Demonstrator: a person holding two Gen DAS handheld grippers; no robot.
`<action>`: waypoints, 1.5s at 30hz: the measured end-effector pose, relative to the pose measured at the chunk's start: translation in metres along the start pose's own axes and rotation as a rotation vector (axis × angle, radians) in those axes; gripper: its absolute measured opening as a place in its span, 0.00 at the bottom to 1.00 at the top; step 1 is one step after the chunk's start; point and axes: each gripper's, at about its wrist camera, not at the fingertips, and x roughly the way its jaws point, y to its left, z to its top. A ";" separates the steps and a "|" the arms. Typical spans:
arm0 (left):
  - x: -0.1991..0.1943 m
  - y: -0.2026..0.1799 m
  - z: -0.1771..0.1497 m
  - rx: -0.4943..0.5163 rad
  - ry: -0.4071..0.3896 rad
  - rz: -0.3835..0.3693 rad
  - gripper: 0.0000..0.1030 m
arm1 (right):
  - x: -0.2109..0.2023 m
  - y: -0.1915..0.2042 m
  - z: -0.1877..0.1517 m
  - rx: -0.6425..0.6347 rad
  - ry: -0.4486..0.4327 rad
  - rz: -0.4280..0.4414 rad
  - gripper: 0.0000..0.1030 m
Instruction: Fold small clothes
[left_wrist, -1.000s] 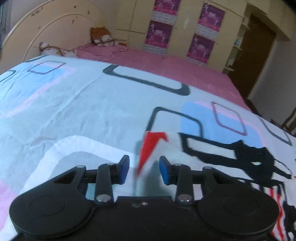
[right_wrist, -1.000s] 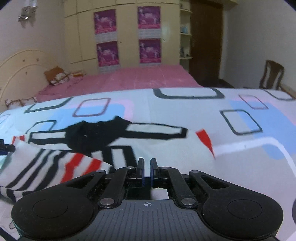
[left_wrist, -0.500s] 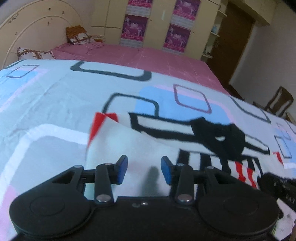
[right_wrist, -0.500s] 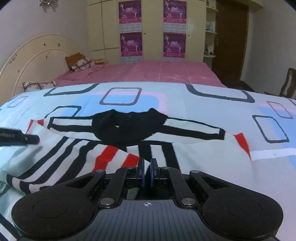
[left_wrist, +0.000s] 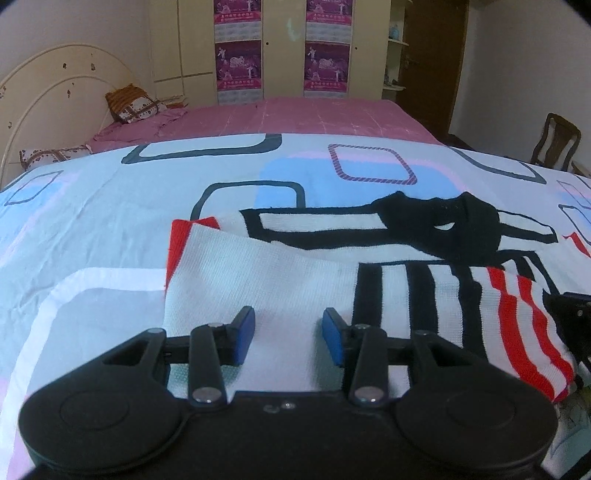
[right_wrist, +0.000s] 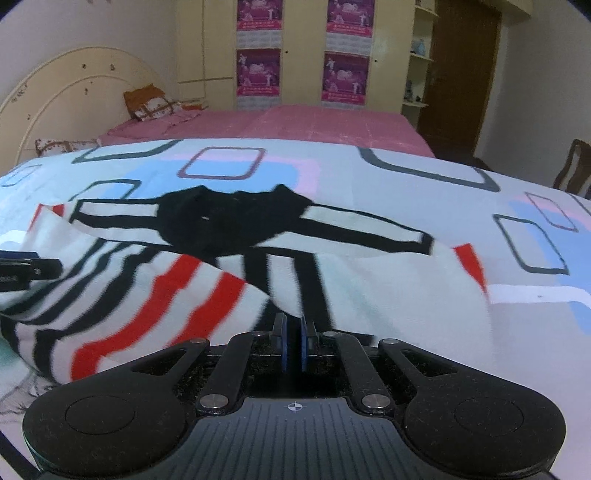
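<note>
Small striped garment (left_wrist: 295, 280) spread on the bed (left_wrist: 110, 221), on the patterned sheet; black collar (left_wrist: 439, 221) toward the far side, sleeves out left and right, red cuff (left_wrist: 177, 243) at the left end. Near hem flipped up and over toward the collar on one side, red and black stripes (right_wrist: 147, 291) showing on the turned part, so fold looks partly started.

Left tool (left_wrist: 288, 341) parted wide, holding nothing, hovering low over plain white knit near the left sleeve. Likely positioned there to take the near edge or press the fabric flat before the next fold.

Right tool (right_wrist: 291, 343) pinched nearly together right at the near edge of the garment. Cloth runs up to the pads, but actual grip not visible: cannot tell whether fabric sits between them. Placement at the hem suits lifting it over the body.

Other tool's tip visible at the left edge of the right wrist view, close to the folded flap.

Risk: knit is floppy, one-sided lift gives a skewed crease.
</note>
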 end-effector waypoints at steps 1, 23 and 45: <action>-0.002 0.000 0.000 0.002 0.003 0.002 0.39 | -0.001 -0.003 -0.001 0.003 0.004 -0.008 0.04; -0.049 -0.010 -0.047 -0.066 0.021 -0.043 0.41 | -0.031 0.001 -0.027 0.021 0.049 0.032 0.77; -0.086 -0.043 -0.050 -0.073 0.027 0.107 0.53 | -0.093 -0.050 -0.045 0.074 0.016 0.103 0.77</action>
